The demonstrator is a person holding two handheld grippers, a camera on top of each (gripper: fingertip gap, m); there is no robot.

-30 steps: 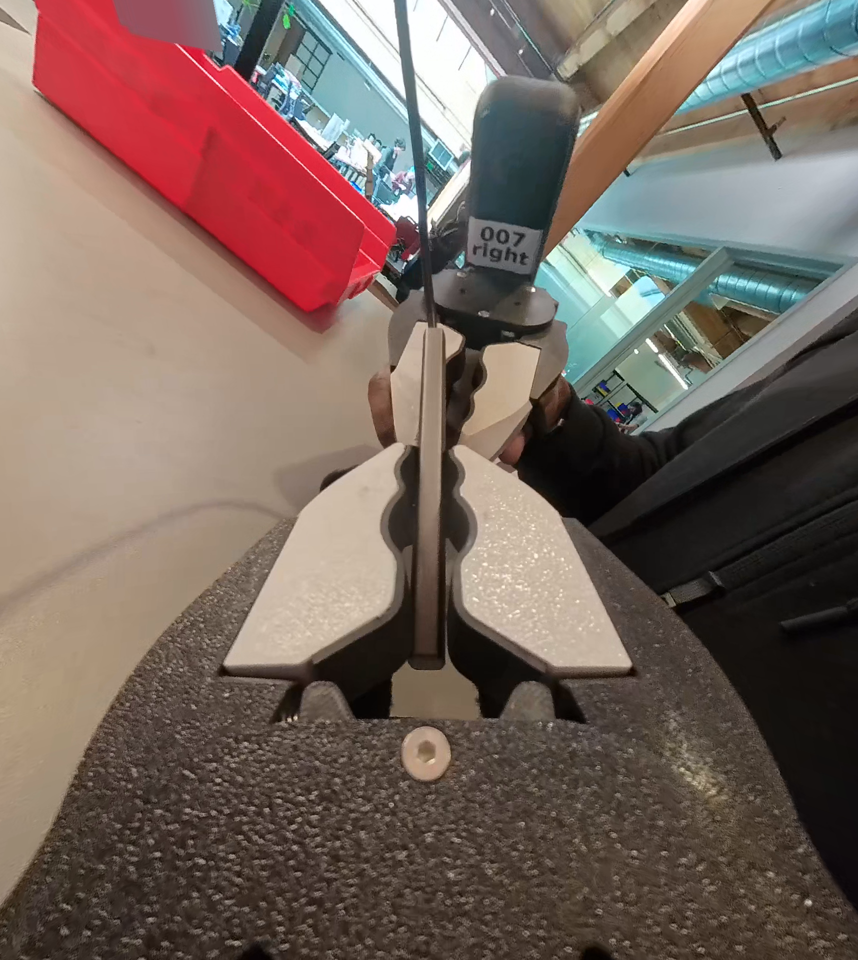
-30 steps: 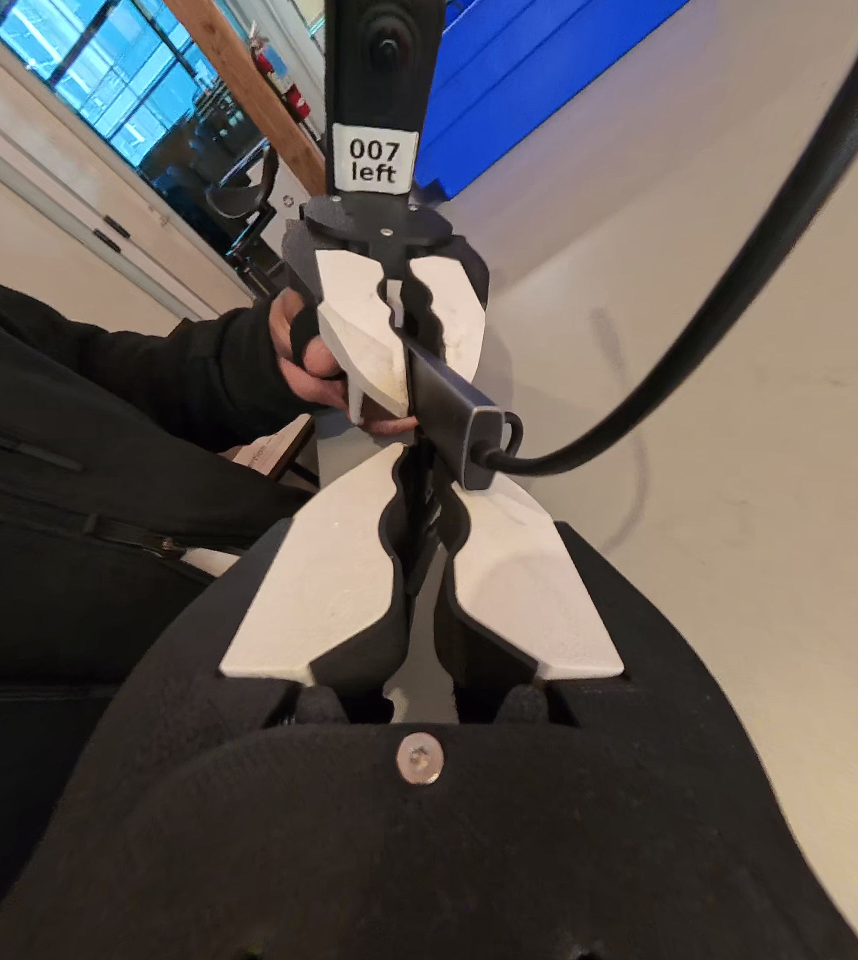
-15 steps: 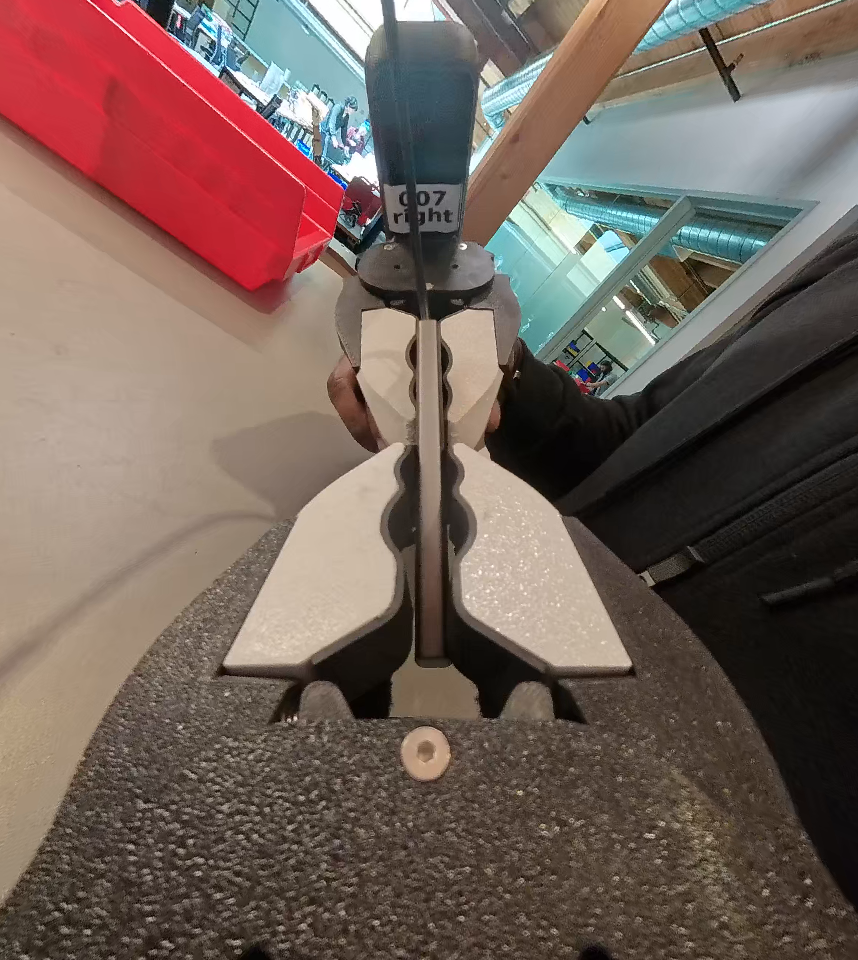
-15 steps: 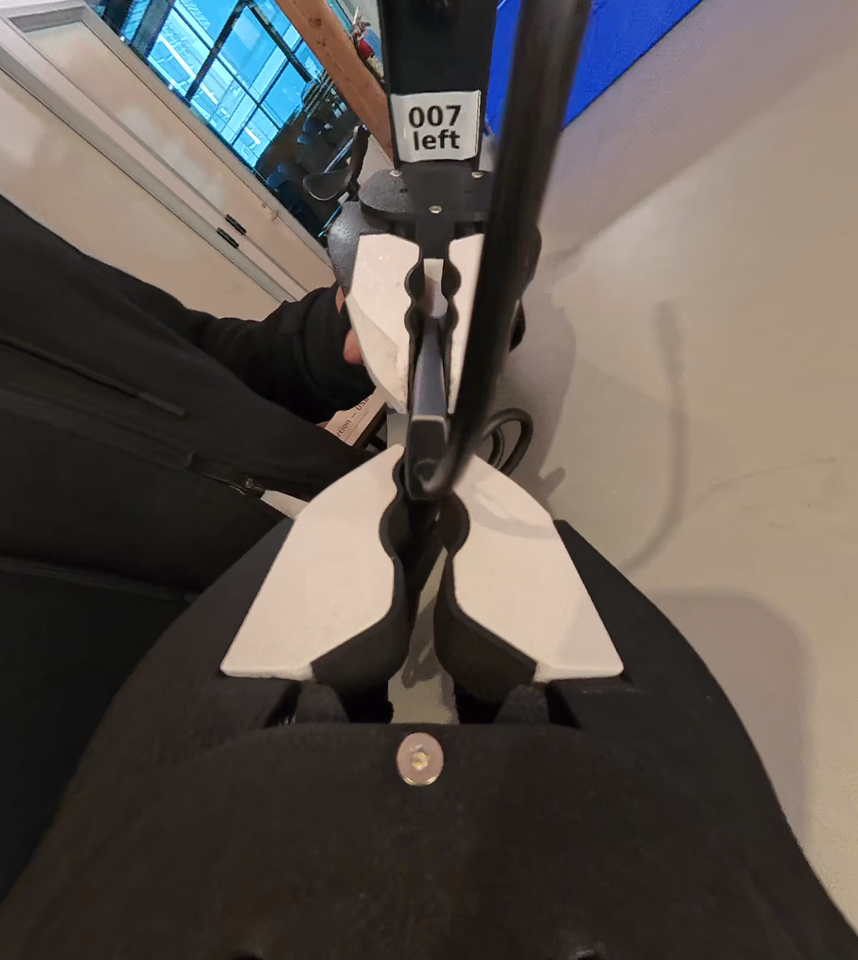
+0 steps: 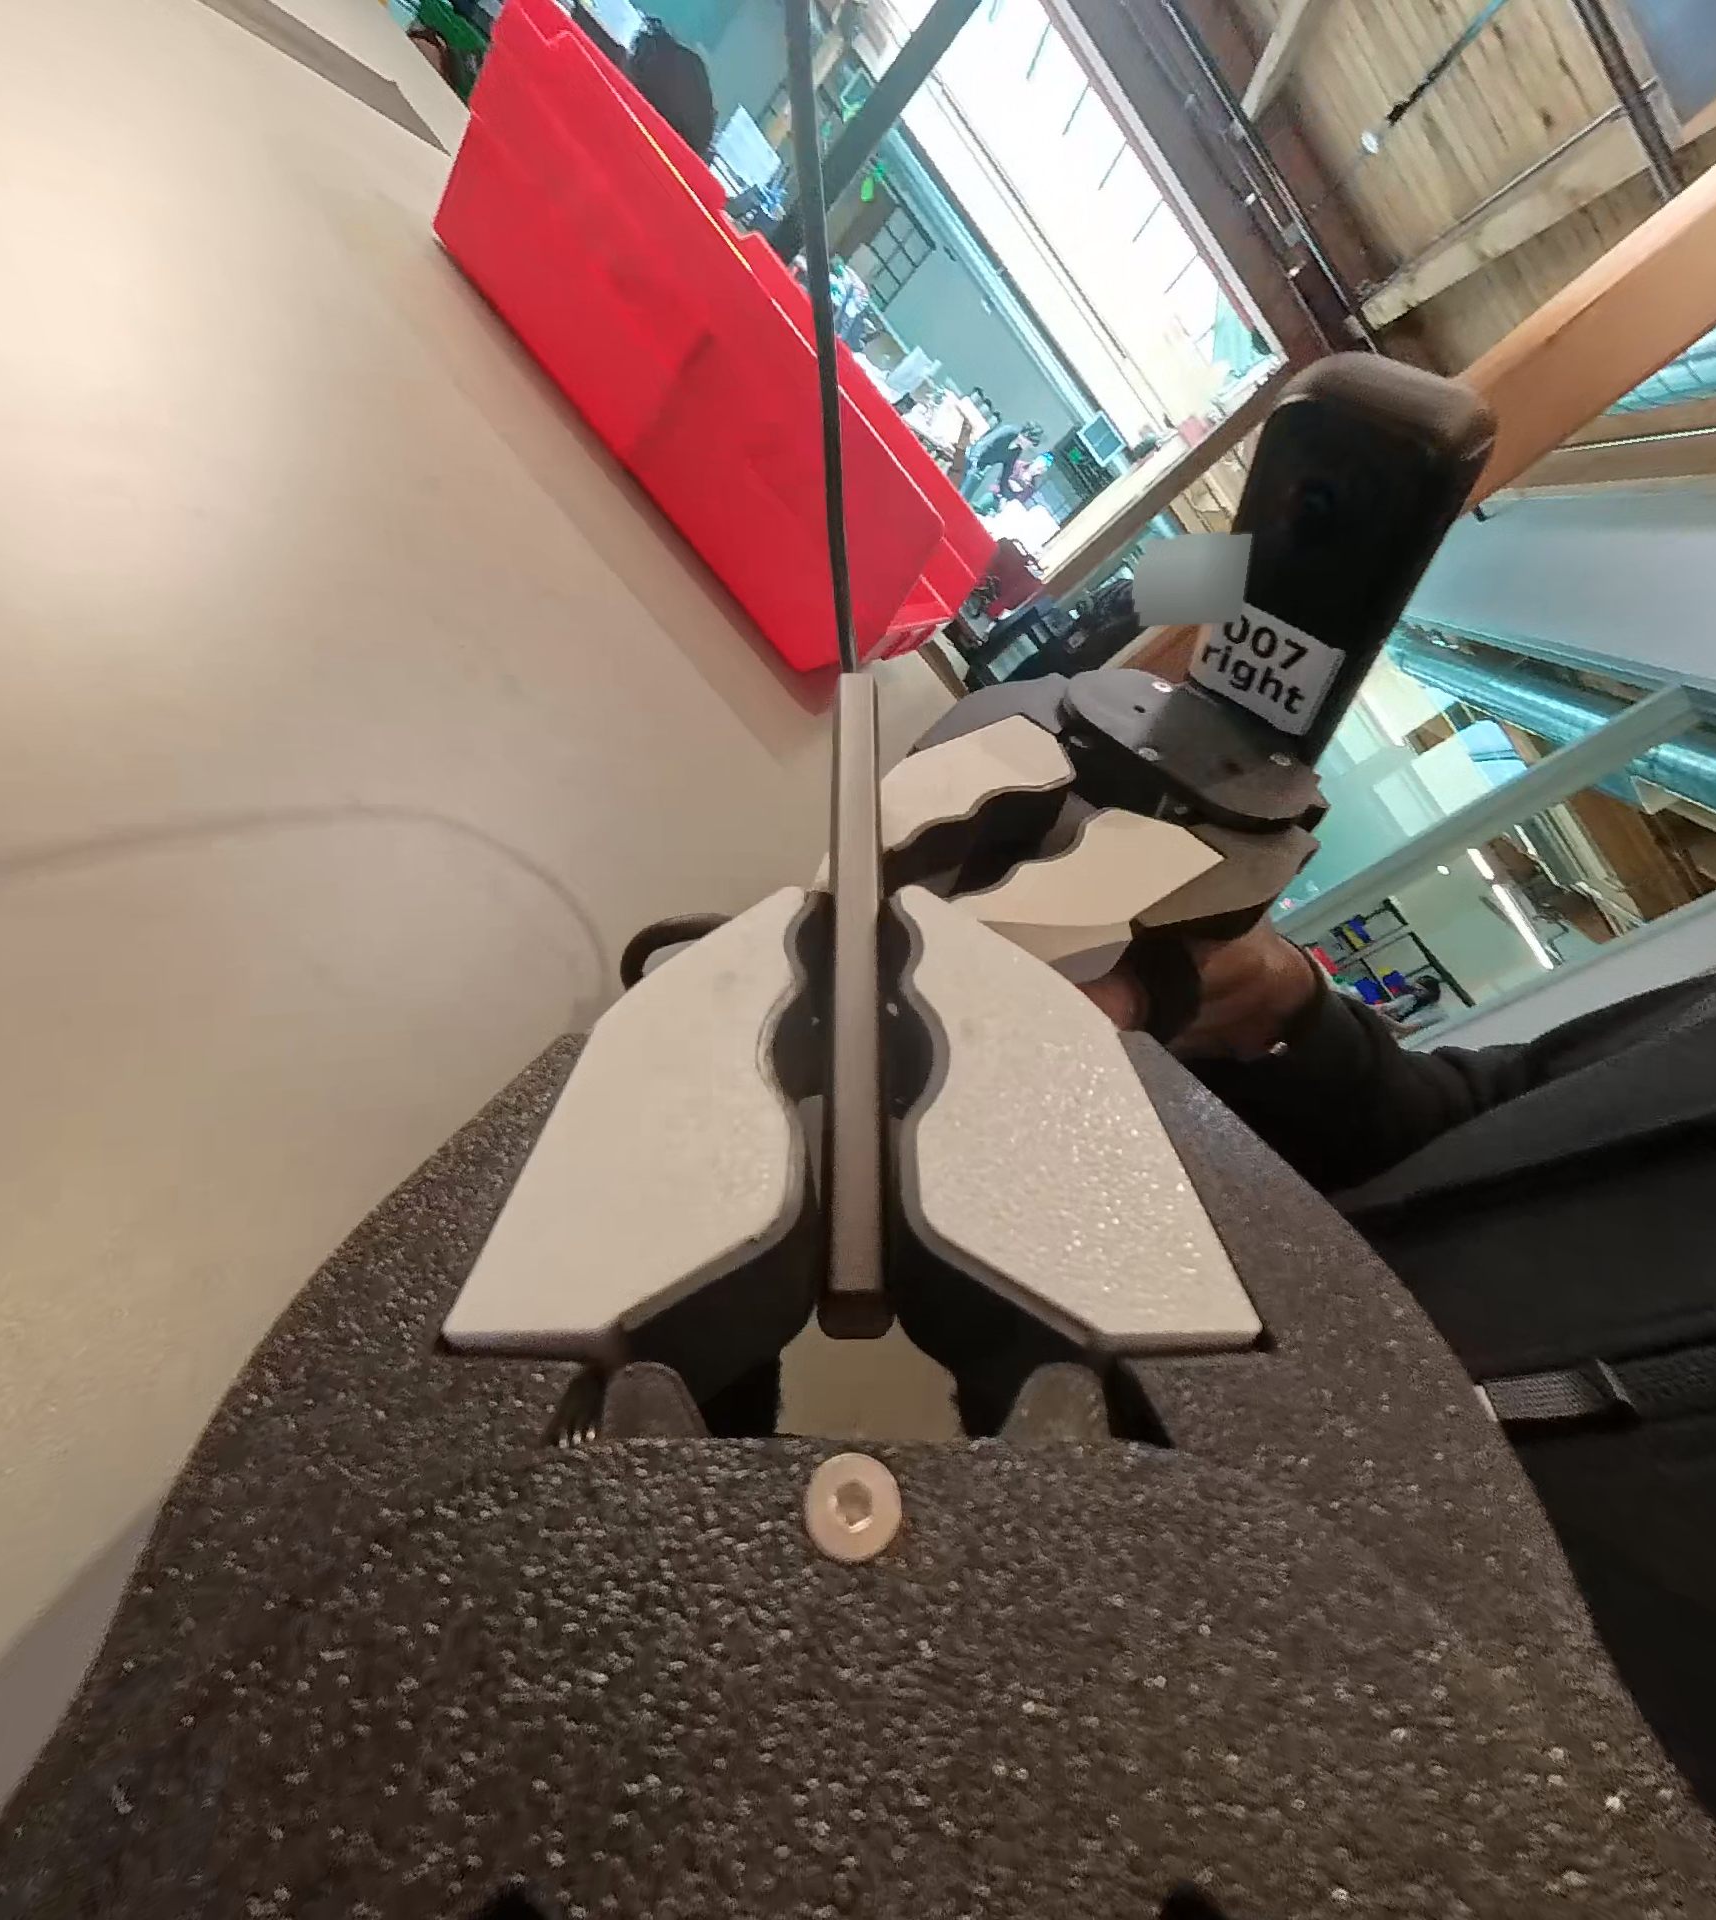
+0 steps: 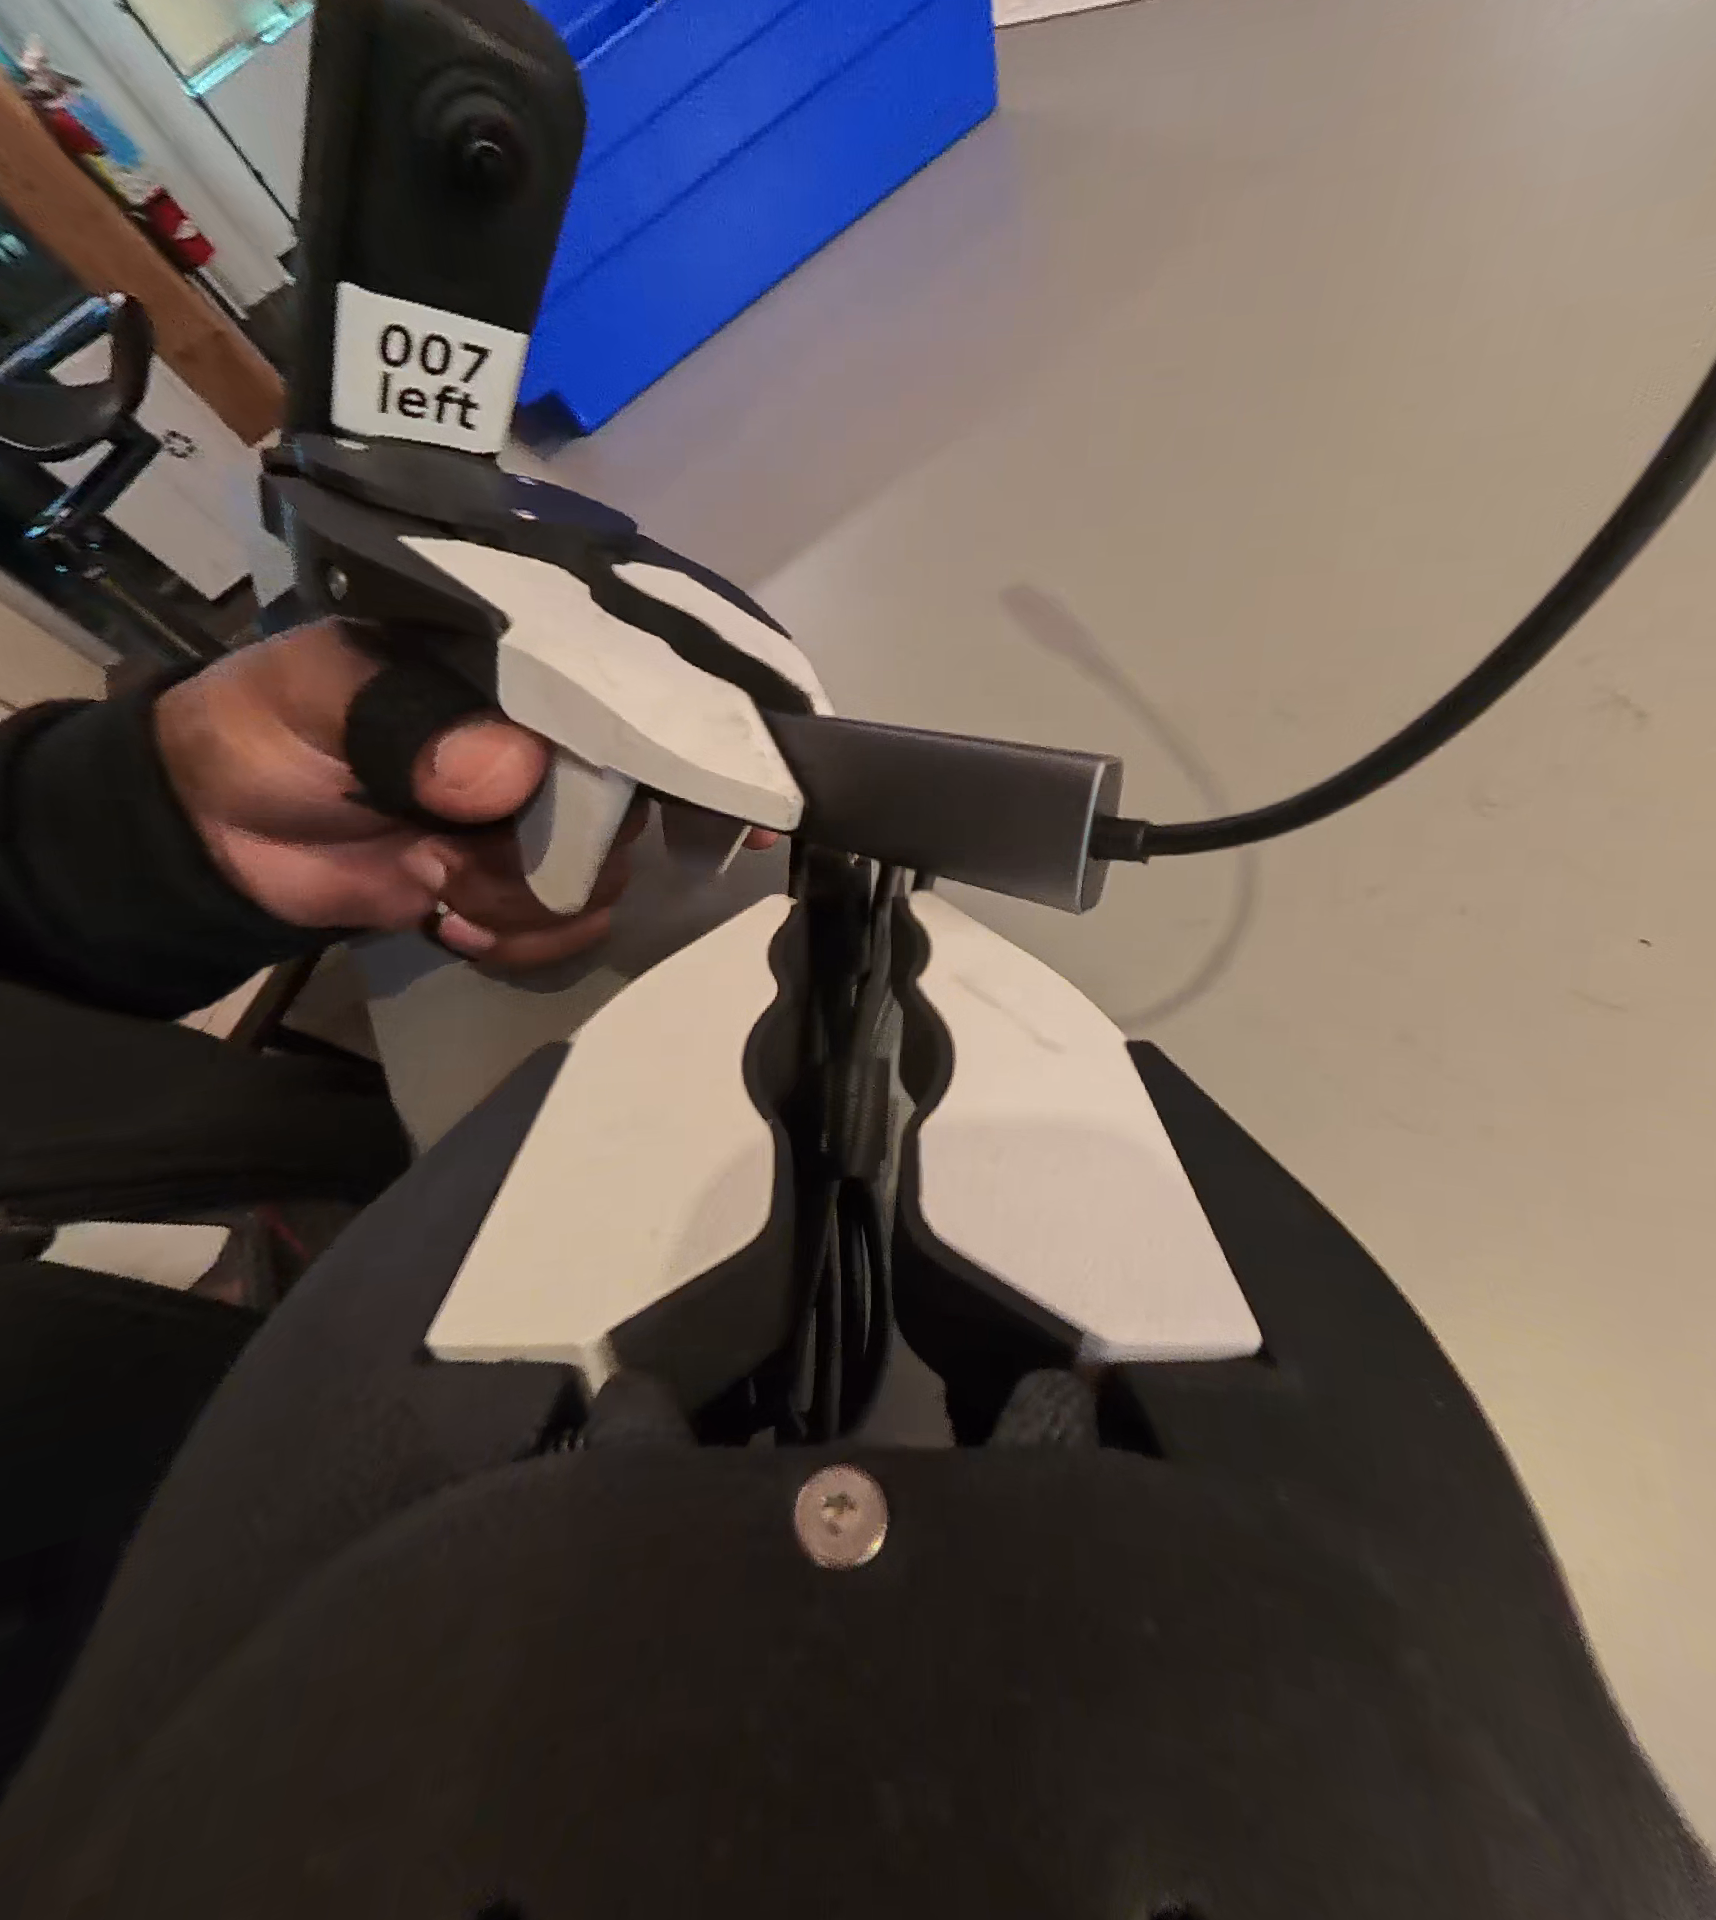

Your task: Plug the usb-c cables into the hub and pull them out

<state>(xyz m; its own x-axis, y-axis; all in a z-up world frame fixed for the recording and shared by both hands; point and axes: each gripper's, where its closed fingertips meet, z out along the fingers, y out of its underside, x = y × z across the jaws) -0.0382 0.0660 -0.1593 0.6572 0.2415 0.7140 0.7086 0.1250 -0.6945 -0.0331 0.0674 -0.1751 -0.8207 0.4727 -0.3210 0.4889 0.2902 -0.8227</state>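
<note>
The grey hub is held off the pale table, clamped edge-on between the fingers of the left claw, with its own thick black lead arcing away from its far end. Just under the hub, the right claw is closed on a bundle of thin black usb-c cables whose plug ends reach up to the hub's underside, though whether they are seated I cannot tell. A red bin sits farther back on the table behind the right claw, a blue bin behind the left.
</note>
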